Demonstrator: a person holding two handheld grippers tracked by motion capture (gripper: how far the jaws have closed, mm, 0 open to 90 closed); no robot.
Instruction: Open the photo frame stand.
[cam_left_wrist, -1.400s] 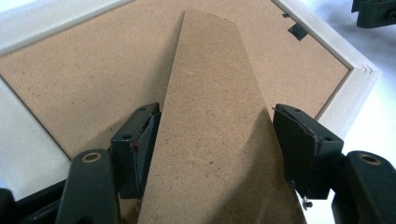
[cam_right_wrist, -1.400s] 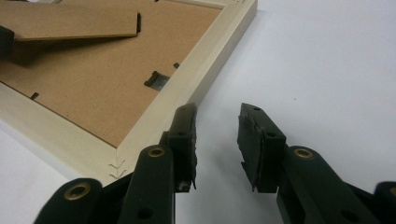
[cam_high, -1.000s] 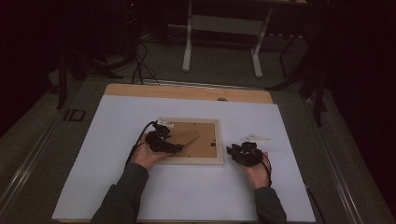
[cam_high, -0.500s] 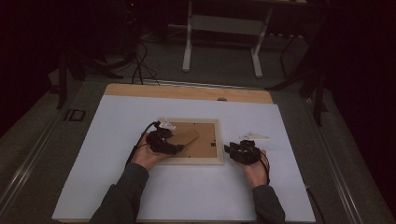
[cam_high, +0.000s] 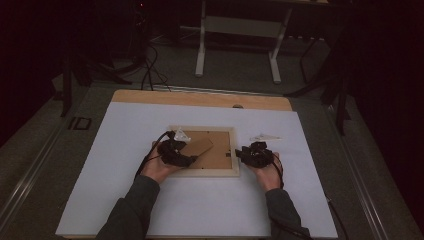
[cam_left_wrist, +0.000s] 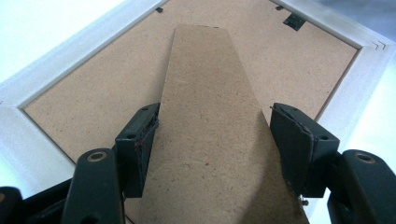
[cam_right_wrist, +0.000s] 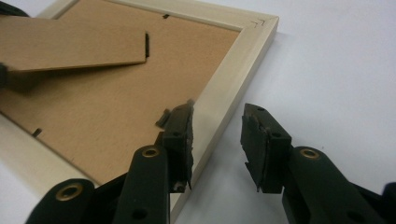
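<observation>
The left gripper (cam_left_wrist: 212, 140) is clamping the one brown stand flap (cam_left_wrist: 210, 116) of the single picture frame (cam_high: 204, 172), lying face down mid-table (cam_high: 125, 200). The right gripper (cam_right_wrist: 215, 140), jaws half apart and just opening, is straddling the frame's side rail without pressing it; its view is revealing a mitred corner and two tabs.

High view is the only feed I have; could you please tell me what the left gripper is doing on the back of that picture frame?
Observer: The left gripper has its pads against both long edges of the cardboard stand, which is lifted off the backing board.
Operator: Thank you. Is the right gripper holding anything?
Observer: No. The right gripper straddles a rail of the frame with a gap on each side; its jaws have just been opening.
Operator: Is anything near its inner jaw?
Observer: A small dark tab at the board's edge sits right beside it.
</observation>
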